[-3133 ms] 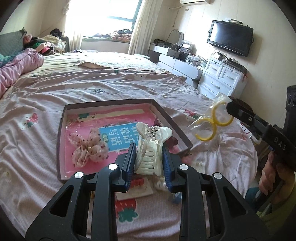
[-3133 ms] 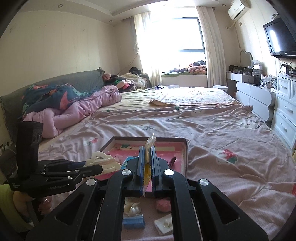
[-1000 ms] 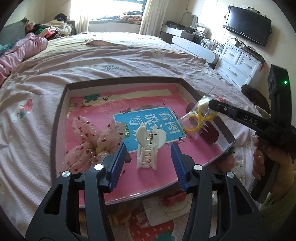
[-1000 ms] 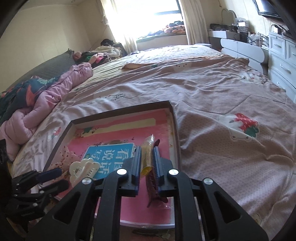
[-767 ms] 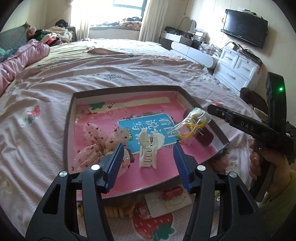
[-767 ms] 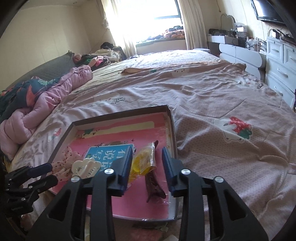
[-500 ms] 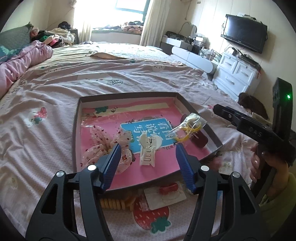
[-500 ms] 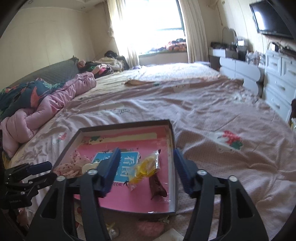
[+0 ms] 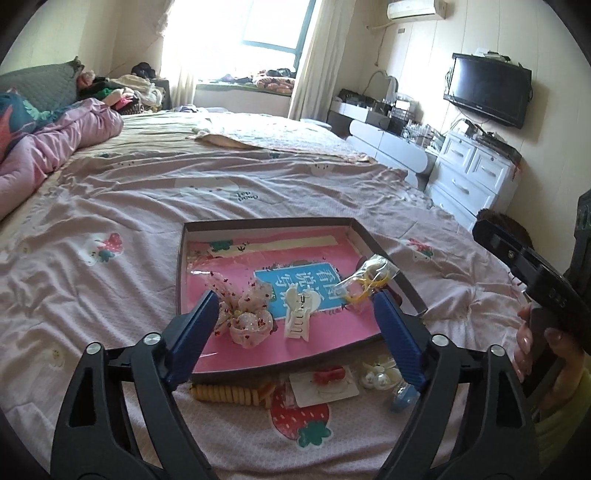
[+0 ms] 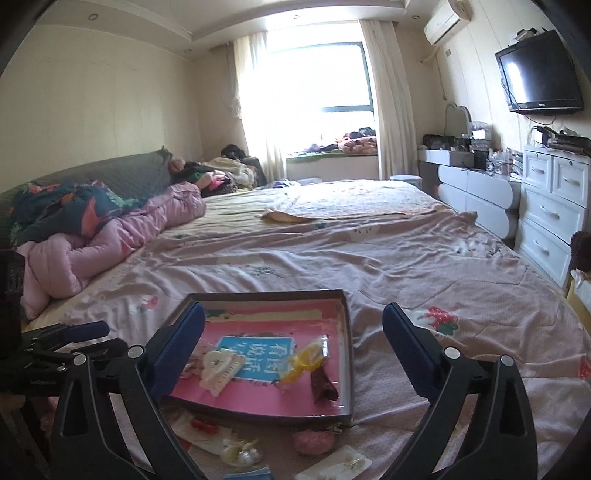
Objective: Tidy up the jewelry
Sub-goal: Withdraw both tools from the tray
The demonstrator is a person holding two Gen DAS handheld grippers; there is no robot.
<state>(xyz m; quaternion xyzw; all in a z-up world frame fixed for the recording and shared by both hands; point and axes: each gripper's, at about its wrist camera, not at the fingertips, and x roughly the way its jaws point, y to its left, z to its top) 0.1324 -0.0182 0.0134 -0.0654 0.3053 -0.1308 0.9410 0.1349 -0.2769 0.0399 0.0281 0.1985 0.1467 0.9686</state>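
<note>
left gripper raised above near edge of tray, jaws spread wide, holding nothing, white hair claw flat in tray beside pink bow, bagged yellow hoops right of it, right gripper level, wide open, empty

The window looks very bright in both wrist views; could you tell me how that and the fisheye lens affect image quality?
Left wrist view: the window is blown out white, yet the tray and claw clip stay sharp. Right wrist view: the window glares and hazes the curtains; the tray stays readable. Both views bend straight lines near the dark circular edges.
</note>
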